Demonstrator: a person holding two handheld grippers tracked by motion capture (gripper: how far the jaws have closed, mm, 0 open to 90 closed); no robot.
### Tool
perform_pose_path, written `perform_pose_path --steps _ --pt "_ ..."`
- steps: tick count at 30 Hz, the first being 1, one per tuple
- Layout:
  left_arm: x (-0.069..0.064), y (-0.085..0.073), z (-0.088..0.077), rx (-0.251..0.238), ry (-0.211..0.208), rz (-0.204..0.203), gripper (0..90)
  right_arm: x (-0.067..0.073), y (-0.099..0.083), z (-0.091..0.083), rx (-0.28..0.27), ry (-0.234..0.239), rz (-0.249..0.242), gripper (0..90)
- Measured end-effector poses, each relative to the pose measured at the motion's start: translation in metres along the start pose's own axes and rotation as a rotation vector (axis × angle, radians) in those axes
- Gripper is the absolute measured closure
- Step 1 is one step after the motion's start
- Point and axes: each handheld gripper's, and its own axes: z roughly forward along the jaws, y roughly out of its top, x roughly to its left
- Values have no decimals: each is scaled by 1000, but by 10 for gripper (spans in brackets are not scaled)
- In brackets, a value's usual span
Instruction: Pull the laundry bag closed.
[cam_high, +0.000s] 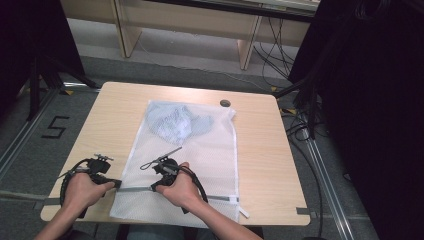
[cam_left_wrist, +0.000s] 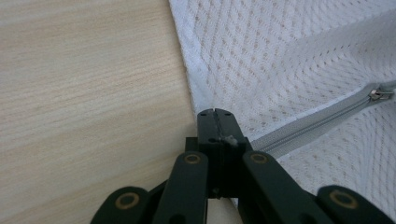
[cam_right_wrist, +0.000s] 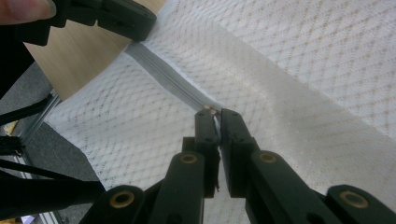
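A white mesh laundry bag (cam_high: 205, 155) lies flat on the wooden table (cam_high: 265, 150), with a pale blue garment (cam_high: 176, 122) bunched inside its far end. A grey zipper (cam_high: 135, 189) runs across the bag near the front edge. My left gripper (cam_high: 116, 184) (cam_left_wrist: 215, 122) is shut on the bag's left edge where the zipper (cam_left_wrist: 317, 123) ends. My right gripper (cam_high: 153, 188) (cam_right_wrist: 215, 115) is shut on the small metal zipper pull (cam_right_wrist: 209, 109), a short way right of the left one. In the right gripper view the left gripper (cam_right_wrist: 107, 18) shows at the top left.
A small dark round grommet (cam_high: 225, 103) sits in the table near the bag's far right corner. Bare wood (cam_high: 100, 130) lies to both sides of the bag. Black stands and cables (cam_high: 305, 105) crowd the floor at the right; a wooden bench (cam_high: 190, 25) stands behind.
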Motion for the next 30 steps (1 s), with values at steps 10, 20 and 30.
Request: perform_pose_path --steps 10,20,30 --pt "0 0 0 2 1 1 899 -7 -3 -5 -1 -18 -28 870" --pt "0 0 0 3 -1 -1 899 -9 -7 -9 3 -15 -17 870" --pt "0 0 0 -1 1 3 899 -12 -9 -12 -6 -19 -25 870"
